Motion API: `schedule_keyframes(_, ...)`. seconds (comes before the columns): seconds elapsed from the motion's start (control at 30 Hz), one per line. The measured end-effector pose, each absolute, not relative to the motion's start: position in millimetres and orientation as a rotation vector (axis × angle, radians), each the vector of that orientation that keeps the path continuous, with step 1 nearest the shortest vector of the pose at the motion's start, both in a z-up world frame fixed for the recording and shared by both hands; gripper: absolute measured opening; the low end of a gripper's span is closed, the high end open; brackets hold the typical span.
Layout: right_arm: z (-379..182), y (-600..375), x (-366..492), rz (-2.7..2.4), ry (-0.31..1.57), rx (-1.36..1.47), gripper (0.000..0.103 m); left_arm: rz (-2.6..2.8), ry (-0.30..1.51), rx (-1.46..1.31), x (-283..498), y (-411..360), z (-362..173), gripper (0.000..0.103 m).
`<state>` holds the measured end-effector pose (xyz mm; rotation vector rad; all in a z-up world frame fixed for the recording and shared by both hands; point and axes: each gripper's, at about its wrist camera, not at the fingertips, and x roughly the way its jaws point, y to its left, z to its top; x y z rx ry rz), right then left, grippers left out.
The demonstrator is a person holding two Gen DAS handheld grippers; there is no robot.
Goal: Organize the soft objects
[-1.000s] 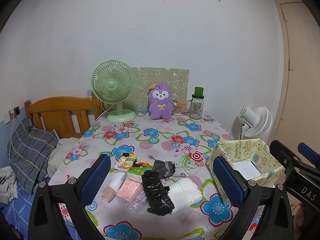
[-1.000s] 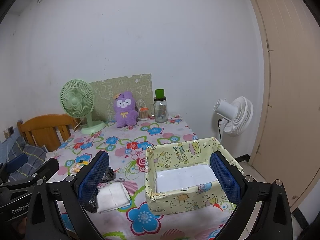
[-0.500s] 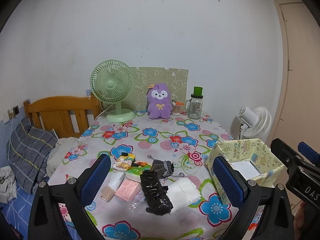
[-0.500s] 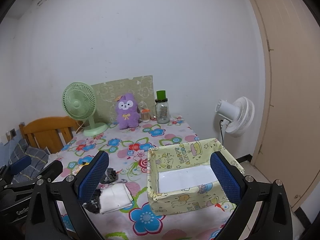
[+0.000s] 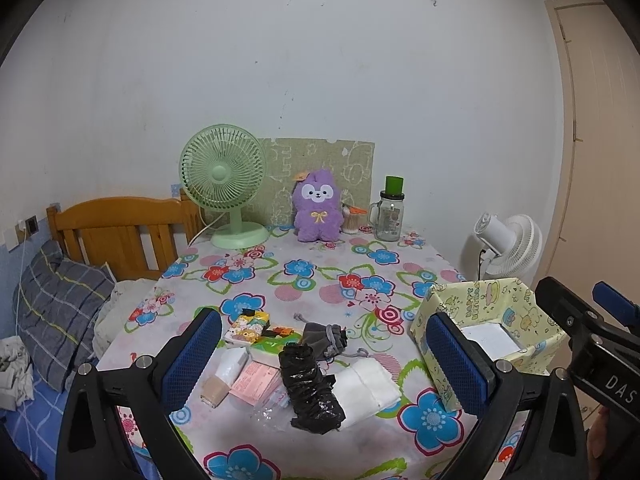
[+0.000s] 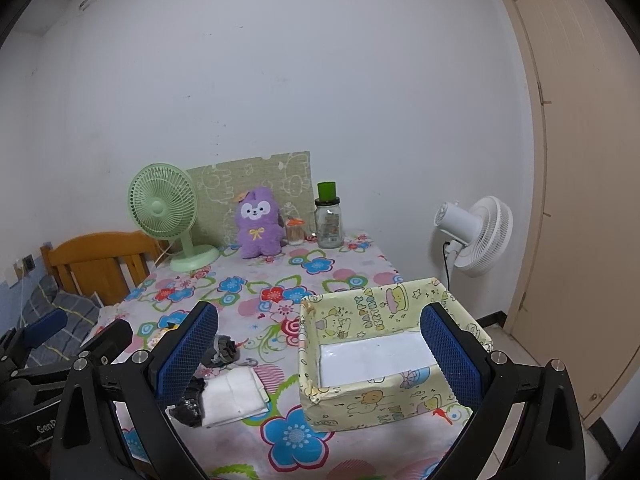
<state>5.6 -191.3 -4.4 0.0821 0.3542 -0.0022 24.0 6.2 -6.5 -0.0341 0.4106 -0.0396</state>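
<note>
Both tools drifted slightly back/up in last sec, left tool (image 5: 324,360) and right tool (image 6: 320,354) released & empty; soft pile (black bag (image 5: 310,388), white cloth (image 5: 366,386), grey pouch (image 5: 326,338)) untouched between left pads, box (image 6: 380,350) between right pads empty → sorting not begun.

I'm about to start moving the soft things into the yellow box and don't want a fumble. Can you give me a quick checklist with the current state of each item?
1. Left tool open, empty: ok.
2. Right tool open, empty: ok.
3. Yellow box upright, only a white liner showing inside: ok.
4. White folded cloth reachable near the front edge: ok, though the black plastic bag overlaps its left side.
5. Grey drawstring pouch free of neighbours: not ok, it touches the bag.
6. Path from pile to box clear of tall items: ok.
</note>
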Motion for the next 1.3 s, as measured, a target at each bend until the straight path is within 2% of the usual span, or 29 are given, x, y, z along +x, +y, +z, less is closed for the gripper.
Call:
schedule_keyframes(0.5, -6.2, -191.1, 6.5, -0.006, 0.353, 0.085, 0.102, -0.051, 0.413, -0.042, 25.5, 6.1, -6.2, 0.101)
schedule_keyframes(0.67, -6.8, -189.0, 10.1, 0.002, 0.362, 0.089, 0.102, -0.058, 0.430, -0.041, 28.2, 7.3, -7.7, 0.096)
schedule_keyframes(0.87, -8.3, -181.5, 16.8, 0.009, 0.369, 0.088, 0.102, -0.053, 0.446, -0.044, 35.6, 11.9, -12.1, 0.095)
schedule_keyframes(1.0, -12.0, -175.3, 23.7, 0.017, 0.385, 0.093, 0.098, -0.046, 0.456, -0.046, 42.4, 17.9, -14.3, 0.095)
schedule_keyframes(1.3, -25.5, -149.4, 46.1, 0.022, 0.431, 0.102, 0.096, -0.036, 0.515, -0.029, 63.5, 35.6, -31.5, 0.095)
